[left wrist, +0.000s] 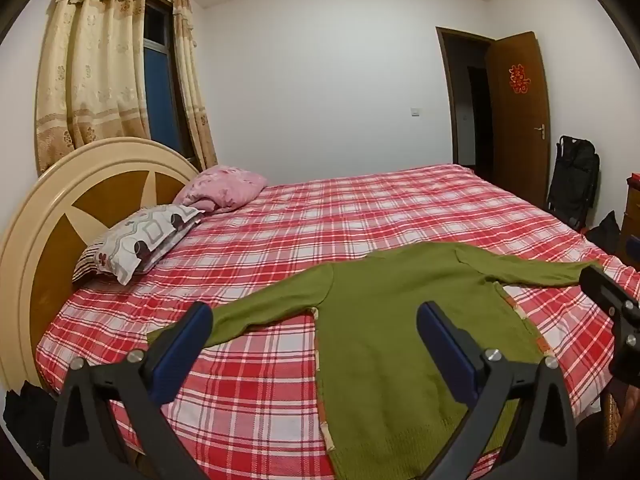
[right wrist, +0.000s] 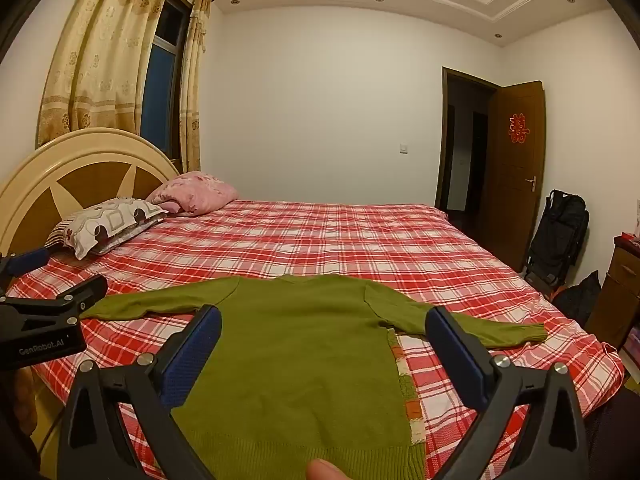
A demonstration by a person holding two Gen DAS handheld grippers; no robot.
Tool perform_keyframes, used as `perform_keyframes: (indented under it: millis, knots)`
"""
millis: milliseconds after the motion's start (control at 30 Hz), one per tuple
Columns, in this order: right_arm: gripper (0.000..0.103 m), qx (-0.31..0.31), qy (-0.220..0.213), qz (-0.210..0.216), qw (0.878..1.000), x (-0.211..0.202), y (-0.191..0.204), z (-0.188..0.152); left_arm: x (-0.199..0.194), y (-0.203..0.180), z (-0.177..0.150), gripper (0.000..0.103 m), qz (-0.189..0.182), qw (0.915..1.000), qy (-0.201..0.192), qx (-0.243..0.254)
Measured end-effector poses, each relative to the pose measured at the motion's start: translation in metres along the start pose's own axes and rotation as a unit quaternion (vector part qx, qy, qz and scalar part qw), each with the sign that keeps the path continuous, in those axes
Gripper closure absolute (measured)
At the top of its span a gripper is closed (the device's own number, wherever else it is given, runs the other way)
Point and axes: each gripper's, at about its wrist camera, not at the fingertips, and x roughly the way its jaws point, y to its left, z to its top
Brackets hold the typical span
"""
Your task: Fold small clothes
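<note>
A: Where is the olive-green knitted sweater?

B: Low in the middle of the right wrist view, spread flat on the bed with the red-and-white checked sheet, both sleeves stretched out sideways, the hem nearest the camera. Laid open like that, I judge it ready for a first fold.

A: And the hand-held grippers?

B: The right hand-held gripper and the left hand-held gripper both hang over it released, jaws wide, nothing grasped.

A: The room?

B: A rounded cream and brown wooden headboard and two pillows at the left, beige patterned curtains upper left, an open brown door at the right.
</note>
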Motion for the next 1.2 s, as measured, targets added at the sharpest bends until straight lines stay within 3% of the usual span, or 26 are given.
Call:
perform_keyframes:
  millis: [1200]
  knots:
    - [0.001, 0.003, 0.004, -0.001, 1.0, 0.0027, -0.0034, -0.0024, 0.0013, 0.0023, -0.0018, 0.0, -0.002, 1.0, 0.007, 0.001]
